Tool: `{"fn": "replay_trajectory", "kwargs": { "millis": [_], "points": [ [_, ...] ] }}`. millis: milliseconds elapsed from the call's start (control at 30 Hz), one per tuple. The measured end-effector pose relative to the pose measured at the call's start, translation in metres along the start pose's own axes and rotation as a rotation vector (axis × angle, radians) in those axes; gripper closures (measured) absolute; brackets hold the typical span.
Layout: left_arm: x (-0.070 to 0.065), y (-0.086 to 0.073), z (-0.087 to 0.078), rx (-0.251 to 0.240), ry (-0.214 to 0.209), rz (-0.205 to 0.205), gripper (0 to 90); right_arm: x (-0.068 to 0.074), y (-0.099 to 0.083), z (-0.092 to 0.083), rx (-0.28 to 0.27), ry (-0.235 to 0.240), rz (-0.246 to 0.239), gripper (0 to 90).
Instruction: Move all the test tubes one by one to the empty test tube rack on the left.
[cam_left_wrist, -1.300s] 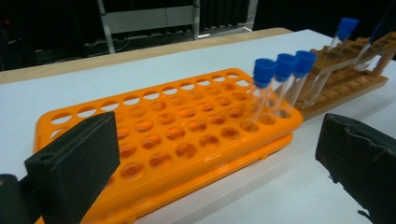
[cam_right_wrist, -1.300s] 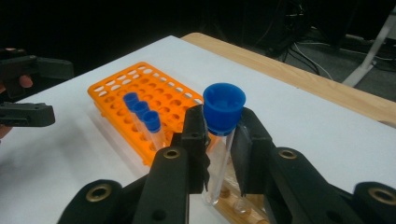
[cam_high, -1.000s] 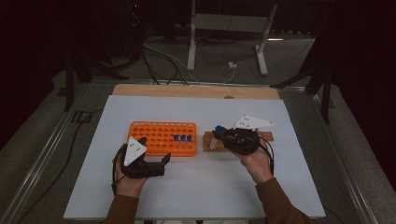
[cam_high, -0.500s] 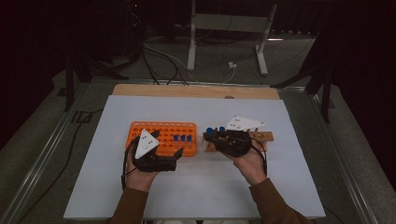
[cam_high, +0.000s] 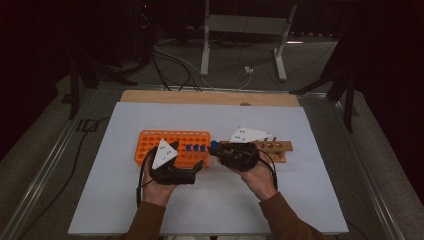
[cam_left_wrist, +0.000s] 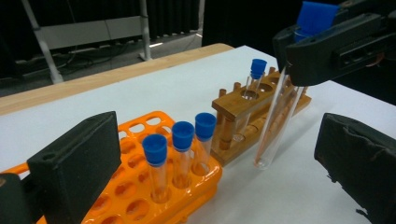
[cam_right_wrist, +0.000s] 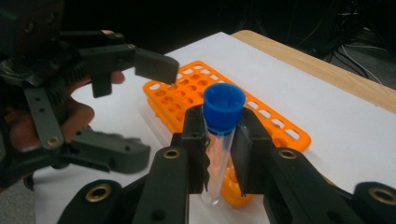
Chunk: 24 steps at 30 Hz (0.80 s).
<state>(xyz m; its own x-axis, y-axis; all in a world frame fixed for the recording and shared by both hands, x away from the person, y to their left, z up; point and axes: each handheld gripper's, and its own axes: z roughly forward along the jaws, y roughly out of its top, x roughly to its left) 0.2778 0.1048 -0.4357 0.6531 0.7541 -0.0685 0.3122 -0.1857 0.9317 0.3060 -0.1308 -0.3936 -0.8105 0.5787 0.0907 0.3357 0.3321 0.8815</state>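
Tube rack left of wooden stand, three tubes in rack, on table

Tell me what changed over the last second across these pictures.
The right hand-held gripper, shut on the blue-capped tube, carried it leftward from the wooden rack toward the orange rack. The left hand-held gripper, jaws open, moved up the table to the orange rack's near edge. Both racks and the three tubes in the orange one stayed put.
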Motion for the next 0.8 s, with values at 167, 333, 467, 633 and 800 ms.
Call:
{"fn": "replay_trajectory", "kwargs": {
  "millis": [167, 333, 467, 633, 800],
  "points": [
    [0.000, 0.000, 0.003, 0.011, -0.003, -0.006, 1.6, 0.004, 0.003, 0.004, -0.004, 0.017, 0.007, 76.8],
    [-0.007, 0.000, 0.004, 0.005, 0.012, 0.027, 18.9, 0.009, 0.005, 0.009, 0.002, 0.030, -0.001, 76.8],
    [-0.011, 0.001, 0.006, 0.008, 0.006, 0.046, 33.0, 0.013, 0.007, 0.012, 0.003, 0.041, -0.007, 76.9],
    [-0.013, 0.001, 0.008, 0.017, -0.030, 0.049, 54.4, 0.016, 0.009, 0.014, 0.003, 0.046, -0.015, 76.8],
    [-0.014, 0.001, 0.009, 0.011, -0.048, 0.060, 64.3, 0.016, 0.009, 0.015, 0.004, 0.046, -0.014, 76.8]
  ]
}}
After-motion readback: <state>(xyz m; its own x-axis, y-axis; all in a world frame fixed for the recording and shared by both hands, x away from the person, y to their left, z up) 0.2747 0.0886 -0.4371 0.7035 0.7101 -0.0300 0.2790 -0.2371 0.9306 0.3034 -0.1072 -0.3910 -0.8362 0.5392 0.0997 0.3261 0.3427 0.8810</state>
